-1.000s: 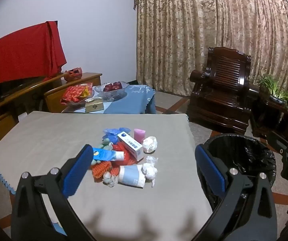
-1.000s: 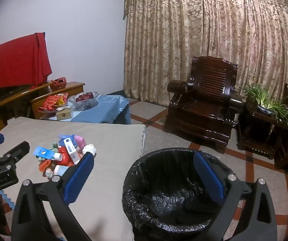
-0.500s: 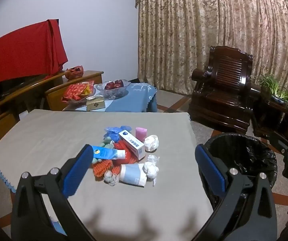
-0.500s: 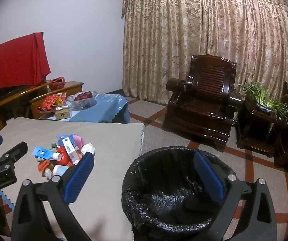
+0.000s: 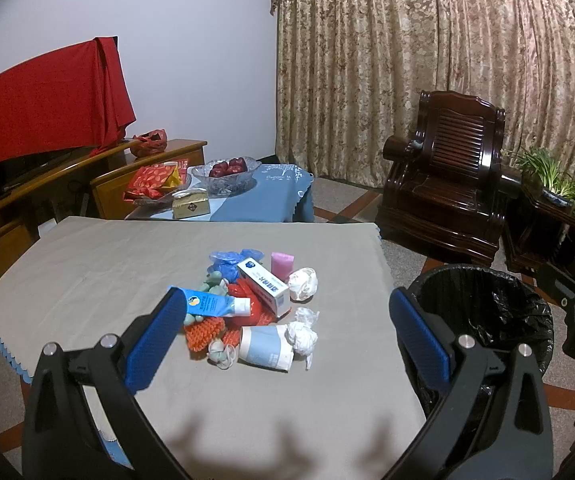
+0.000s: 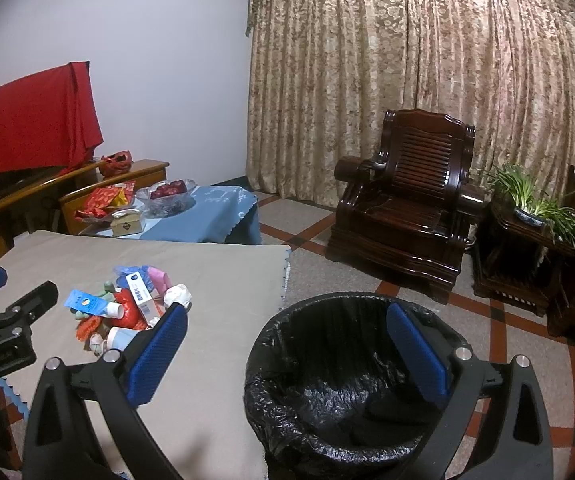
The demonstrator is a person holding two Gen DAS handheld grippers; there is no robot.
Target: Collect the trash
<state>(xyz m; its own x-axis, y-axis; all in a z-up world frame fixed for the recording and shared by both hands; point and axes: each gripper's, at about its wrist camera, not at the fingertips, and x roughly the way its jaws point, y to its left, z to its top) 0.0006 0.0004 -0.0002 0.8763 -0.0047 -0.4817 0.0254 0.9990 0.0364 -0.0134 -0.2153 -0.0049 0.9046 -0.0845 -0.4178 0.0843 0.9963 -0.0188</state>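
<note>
Your table (image 5: 87,264), the largest thing in front of you, is draped in a grey cloth and carries the whole trash pile (image 5: 255,304) near its middle. Just off the table's right edge stands the bin (image 6: 327,380) lined with a black bag, its mouth open and its floor showing only crumpled liner. Your left gripper (image 5: 283,336) hangs above the near part of the table with its jaws spread wide and nothing between them, the pile lying ahead of the blue pads. Your right gripper (image 6: 287,352) hovers over the bin, jaws likewise spread wide and holding nothing. Within the pile, a red crinkled wrapper (image 5: 247,304) lies underneath, with a white carton (image 5: 263,282) resting across it and a blue tube (image 5: 211,305) leaning on its left side. A pale blue and white cup (image 5: 265,346) lies on its side at the near edge, touching a crumpled tissue (image 5: 302,338); a second tissue ball (image 5: 304,283) sits just beside the carton's far end. A pink block (image 5: 282,265) stands behind the carton, near a blue plastic wad (image 5: 227,261), and an orange ribbed piece (image 5: 204,330) lies at the near left.
</note>
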